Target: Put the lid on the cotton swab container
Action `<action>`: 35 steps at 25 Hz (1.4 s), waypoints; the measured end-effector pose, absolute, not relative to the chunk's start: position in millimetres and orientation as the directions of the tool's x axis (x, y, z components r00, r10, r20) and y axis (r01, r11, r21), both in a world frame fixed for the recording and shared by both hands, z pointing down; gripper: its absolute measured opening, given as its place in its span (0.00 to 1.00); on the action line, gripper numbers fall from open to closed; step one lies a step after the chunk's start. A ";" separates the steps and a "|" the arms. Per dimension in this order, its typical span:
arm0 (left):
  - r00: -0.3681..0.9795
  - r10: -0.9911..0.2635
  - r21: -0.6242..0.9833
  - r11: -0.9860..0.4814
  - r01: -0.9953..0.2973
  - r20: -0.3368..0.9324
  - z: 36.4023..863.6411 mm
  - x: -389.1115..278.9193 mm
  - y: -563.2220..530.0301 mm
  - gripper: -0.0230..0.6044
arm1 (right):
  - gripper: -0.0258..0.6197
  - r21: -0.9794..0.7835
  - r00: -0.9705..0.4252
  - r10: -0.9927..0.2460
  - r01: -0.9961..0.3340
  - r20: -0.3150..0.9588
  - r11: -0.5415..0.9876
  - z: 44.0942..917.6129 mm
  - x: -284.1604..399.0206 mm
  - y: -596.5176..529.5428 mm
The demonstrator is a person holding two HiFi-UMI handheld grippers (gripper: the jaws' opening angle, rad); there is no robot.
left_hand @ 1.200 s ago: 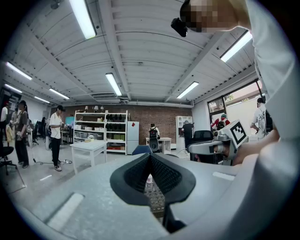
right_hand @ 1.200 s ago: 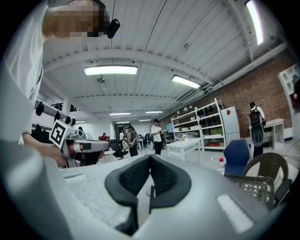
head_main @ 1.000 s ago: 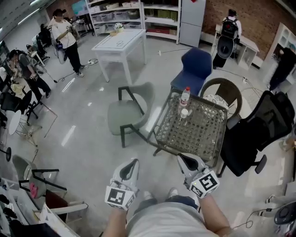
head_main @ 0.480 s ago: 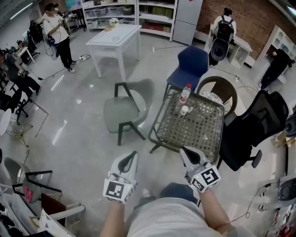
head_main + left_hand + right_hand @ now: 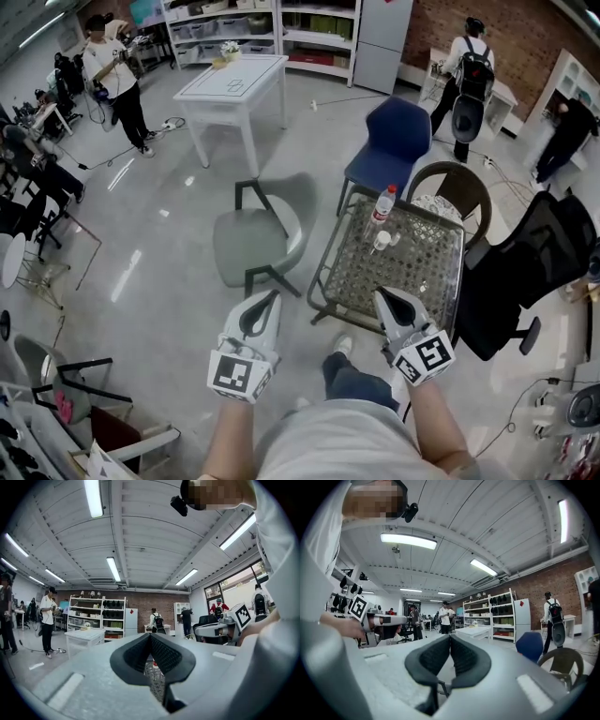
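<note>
Low in the head view, left gripper [image 5: 271,299]: jaws pressed together with nothing between them. Its own view [image 5: 151,637] shows the dark pads meeting at the tips. It hangs over bare floor, a little left of centre.
Right gripper [image 5: 380,296]: also closed and empty. In its own view [image 5: 450,639] the pads touch at the tips. In the head view its tip lies over the near edge of the table.
Table [image 5: 417,281]: square with a woven-looking top, just right of centre in the head view, beyond the right gripper.
Cotton swab container [image 5: 379,242]: small and white, standing on the far half of the table, well apart from both grippers. It is too small to tell whether a lid sits on it.
Bottle [image 5: 382,204]: clear with a red cap, upright near the table's far left corner, just beyond the container.
Chairs: grey chair [image 5: 258,239] left of the table; blue chair [image 5: 398,136] behind it; round-backed chair [image 5: 457,183] at its far right corner; black office chair [image 5: 534,262] on its right.
White table [image 5: 234,80]: upper left of the head view, with shelves [image 5: 272,23] behind it.
People: one person [image 5: 108,66] stands at the upper left; a person with a backpack [image 5: 472,66] stands at the upper right.
</note>
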State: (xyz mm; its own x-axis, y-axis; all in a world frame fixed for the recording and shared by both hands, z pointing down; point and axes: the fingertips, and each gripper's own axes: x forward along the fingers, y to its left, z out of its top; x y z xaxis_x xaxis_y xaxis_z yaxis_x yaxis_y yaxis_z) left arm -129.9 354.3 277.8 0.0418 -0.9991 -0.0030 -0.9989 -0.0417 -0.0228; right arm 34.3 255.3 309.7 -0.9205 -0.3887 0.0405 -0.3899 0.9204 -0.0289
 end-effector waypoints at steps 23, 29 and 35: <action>0.057 -0.994 -0.044 -0.061 -0.997 0.093 289.7 -124.4 85.7 0.05 | 0.05 -0.149 -0.915 -0.402 -0.393 -0.030 0.907 320.3 36.5 -6.1; 0.103 -0.989 -0.053 -0.109 -0.993 0.107 287.5 -110.3 50.9 0.05 | 0.05 -0.107 -0.896 -0.443 -0.437 -0.031 0.893 321.2 45.5 -28.1; 0.182 -0.975 -0.040 -0.189 -0.981 0.127 299.8 -106.9 21.4 0.05 | 0.05 -0.102 -0.870 -0.492 -0.490 -0.002 0.866 329.8 46.1 -42.7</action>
